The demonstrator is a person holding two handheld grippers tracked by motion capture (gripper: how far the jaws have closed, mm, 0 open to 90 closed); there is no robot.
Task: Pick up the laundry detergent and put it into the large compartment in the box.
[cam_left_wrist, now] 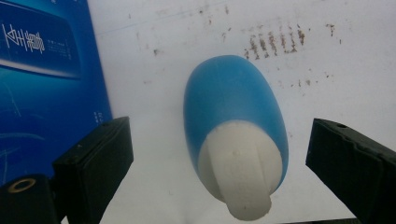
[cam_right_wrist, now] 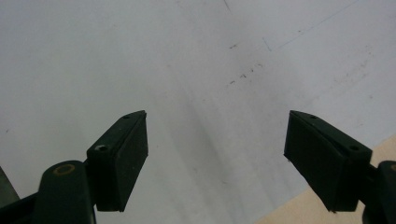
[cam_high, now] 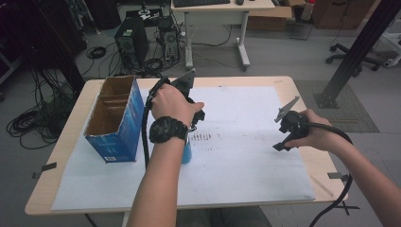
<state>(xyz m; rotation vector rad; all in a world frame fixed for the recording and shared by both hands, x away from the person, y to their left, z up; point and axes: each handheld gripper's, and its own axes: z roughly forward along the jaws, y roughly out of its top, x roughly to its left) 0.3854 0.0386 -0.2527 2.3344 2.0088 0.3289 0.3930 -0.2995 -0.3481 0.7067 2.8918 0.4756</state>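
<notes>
A: Item one?
B: One blue bottle [cam_left_wrist: 233, 116] with a white cap [cam_left_wrist: 240, 175], standing on the white sheet [cam_high: 246, 156], just right of the blue box [cam_high: 116, 125].

A: Its place against the jaws?
B: Between the left gripper [cam_left_wrist: 219, 158] jaws, which stand wide apart on either side; neither touches it.

A: Second gripper?
B: Right gripper [cam_right_wrist: 217, 158], over bare sheet toward the right edge of the table [cam_high: 302, 101], jaws spread, holding nothing.

A: Tally?
B: Bottle one, box one, grippers two, sheet one.
</notes>
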